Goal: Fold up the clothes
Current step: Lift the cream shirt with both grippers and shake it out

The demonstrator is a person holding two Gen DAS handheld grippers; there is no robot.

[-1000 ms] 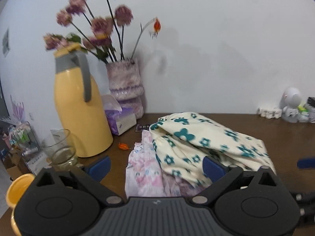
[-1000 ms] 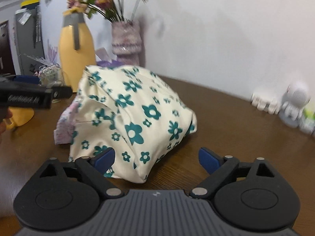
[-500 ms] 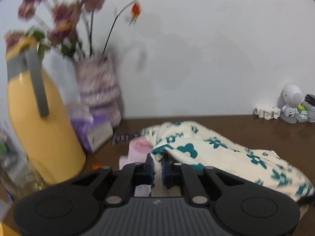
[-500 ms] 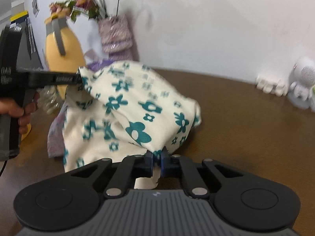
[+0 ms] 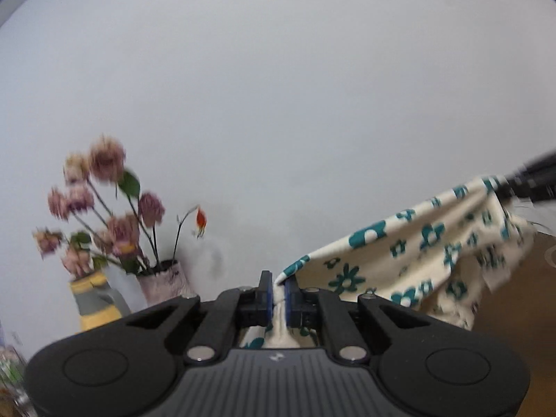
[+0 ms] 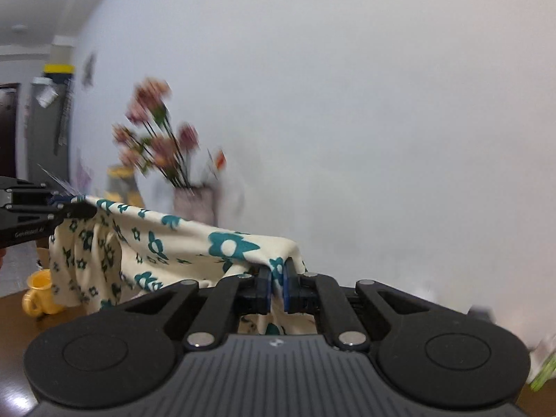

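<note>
A cream garment with teal flowers (image 5: 417,253) hangs in the air, stretched between my two grippers. My left gripper (image 5: 278,293) is shut on one edge of it. My right gripper (image 6: 277,286) is shut on another edge of the same garment (image 6: 166,243). In the right wrist view the left gripper (image 6: 74,210) shows at the far left, pinching the cloth. In the left wrist view the right gripper (image 5: 504,187) shows at the far right, holding the cloth's other end. The cloth sags between them above the brown table (image 5: 514,299).
A vase of pink flowers (image 5: 163,279) and a yellow thermos (image 5: 93,304) stand by the white wall at the left. A yellow cup (image 6: 40,292) sits on the table. The pink garment from earlier is out of view.
Both grippers closed on the flowered garment and lifted it off the table. It went from a heap to hanging spread between them, and both cameras now tilt up toward the wall.
</note>
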